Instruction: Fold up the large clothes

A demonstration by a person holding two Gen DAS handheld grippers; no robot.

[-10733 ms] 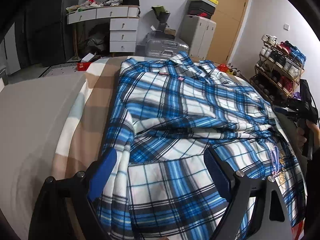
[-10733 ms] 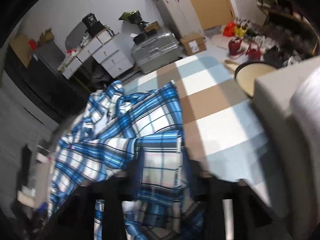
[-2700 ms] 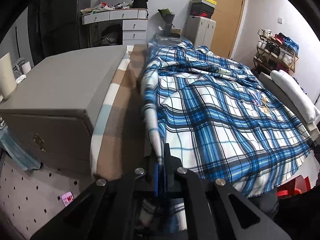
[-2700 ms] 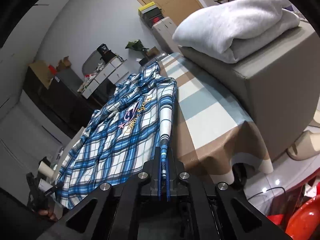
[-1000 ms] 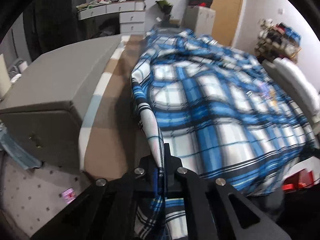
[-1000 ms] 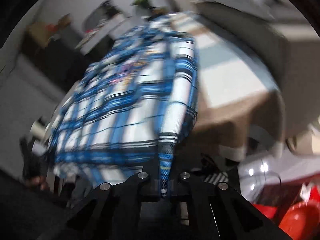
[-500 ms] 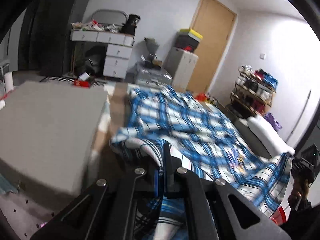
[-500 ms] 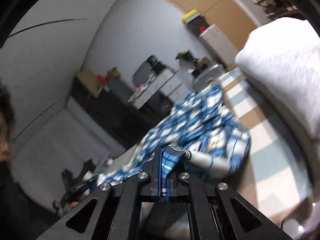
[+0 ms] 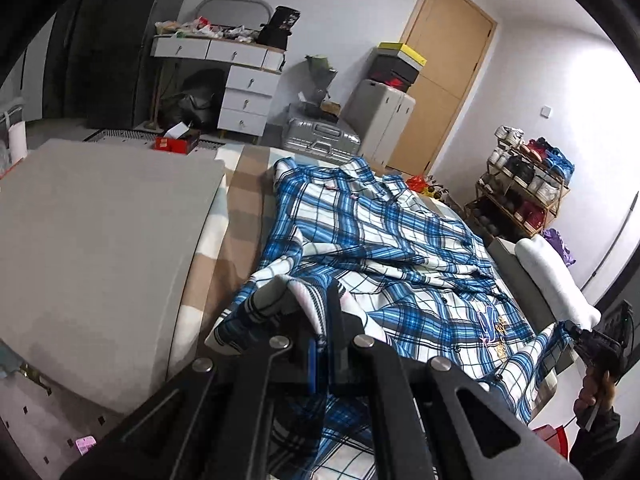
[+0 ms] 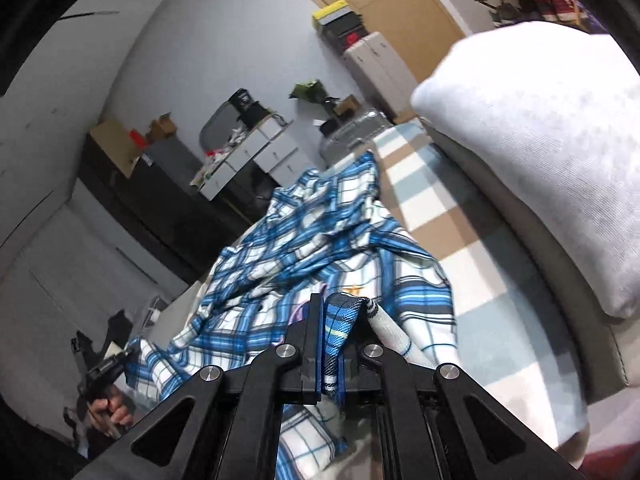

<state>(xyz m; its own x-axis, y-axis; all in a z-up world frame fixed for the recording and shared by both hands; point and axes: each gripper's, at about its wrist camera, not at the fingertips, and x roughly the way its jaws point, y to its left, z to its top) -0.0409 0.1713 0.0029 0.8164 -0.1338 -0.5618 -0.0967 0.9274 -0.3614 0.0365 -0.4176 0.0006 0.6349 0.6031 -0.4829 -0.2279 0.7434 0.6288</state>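
A blue, white and black plaid shirt lies spread on a bed with a beige and pale-blue checked cover. My left gripper is shut on the shirt's near left hem corner, lifted and bunched over the shirt's lower part. In the right wrist view the shirt runs away towards the far wall. My right gripper has the near right hem corner between its fingers, and its jaws are opening slightly. Each gripper shows in the other's view, held in a hand: the right gripper and the left gripper.
A grey padded block flanks the bed on the left. On a grey block to the right lies a folded white garment. Beyond the bed stand a silver suitcase, a white drawer desk and a shoe rack.
Both grippers have risen and carried the hem corners forward, from hanging at the bed's near edge to above the shirt's lower part. The hem now bunches over the shirt.
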